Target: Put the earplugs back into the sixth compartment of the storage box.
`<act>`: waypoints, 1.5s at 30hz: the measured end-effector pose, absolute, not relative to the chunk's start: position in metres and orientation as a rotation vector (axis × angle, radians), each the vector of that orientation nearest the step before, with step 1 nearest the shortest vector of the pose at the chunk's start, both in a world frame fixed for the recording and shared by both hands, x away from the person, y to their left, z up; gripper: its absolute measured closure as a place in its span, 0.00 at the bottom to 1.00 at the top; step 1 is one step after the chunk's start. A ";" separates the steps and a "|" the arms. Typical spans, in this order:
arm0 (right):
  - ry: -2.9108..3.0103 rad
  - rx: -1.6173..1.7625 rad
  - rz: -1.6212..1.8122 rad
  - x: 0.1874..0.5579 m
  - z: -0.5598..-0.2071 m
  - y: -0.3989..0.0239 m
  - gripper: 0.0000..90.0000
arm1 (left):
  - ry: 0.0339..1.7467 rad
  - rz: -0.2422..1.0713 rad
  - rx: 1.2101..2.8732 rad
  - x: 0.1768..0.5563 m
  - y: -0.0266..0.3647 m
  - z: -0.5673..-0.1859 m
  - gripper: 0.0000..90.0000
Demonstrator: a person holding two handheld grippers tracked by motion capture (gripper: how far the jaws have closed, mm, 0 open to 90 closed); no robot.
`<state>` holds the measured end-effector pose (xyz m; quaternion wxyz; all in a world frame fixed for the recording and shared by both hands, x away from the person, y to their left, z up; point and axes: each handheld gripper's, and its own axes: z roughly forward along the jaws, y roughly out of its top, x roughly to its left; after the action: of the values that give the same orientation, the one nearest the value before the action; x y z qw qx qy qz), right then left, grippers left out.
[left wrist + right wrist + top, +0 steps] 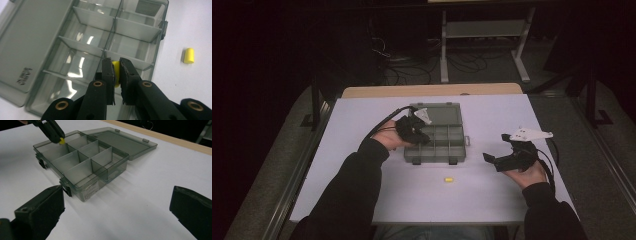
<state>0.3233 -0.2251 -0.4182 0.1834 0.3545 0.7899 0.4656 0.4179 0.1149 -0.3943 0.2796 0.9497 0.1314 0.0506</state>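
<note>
A grey see-through compartment box (447, 150) lies open mid-table, its lid (439, 114) flat on the far side. My left gripper (424, 139) hovers over the box's left compartments (82, 50), shut on a small yellow cylinder (116, 75); the right gripper view shows that same left gripper (53, 132) and cylinder (61, 141) above the box (82, 162). A second yellow cylinder (448, 179) lies on the table in front of the box, and it appears beside the box (189, 55). My right gripper (495, 146) is held right of the box, jaws wide open and empty (117, 205).
The white table top (362, 200) has free room around the box. A wooden strip (432, 90) runs along its far edge. Beyond it are a metal stand (484, 30) and cables on a dark floor.
</note>
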 end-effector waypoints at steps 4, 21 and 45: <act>2.216 1.007 1.329 0.323 -0.417 -0.227 0.00 | 0.350 0.109 2.558 0.418 0.112 -0.407 0.92; 2.196 1.011 1.347 0.322 -0.415 -0.228 0.00 | 0.356 0.100 2.565 0.417 0.110 -0.410 0.64; 2.194 1.010 1.350 0.322 -0.414 -0.228 0.00 | 0.301 0.092 2.428 0.377 0.115 -0.361 0.17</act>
<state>0.3221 -0.2282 -0.4144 0.1863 0.3588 0.7789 0.4795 0.3775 0.1146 -0.3612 0.3400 0.9326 0.1157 0.0355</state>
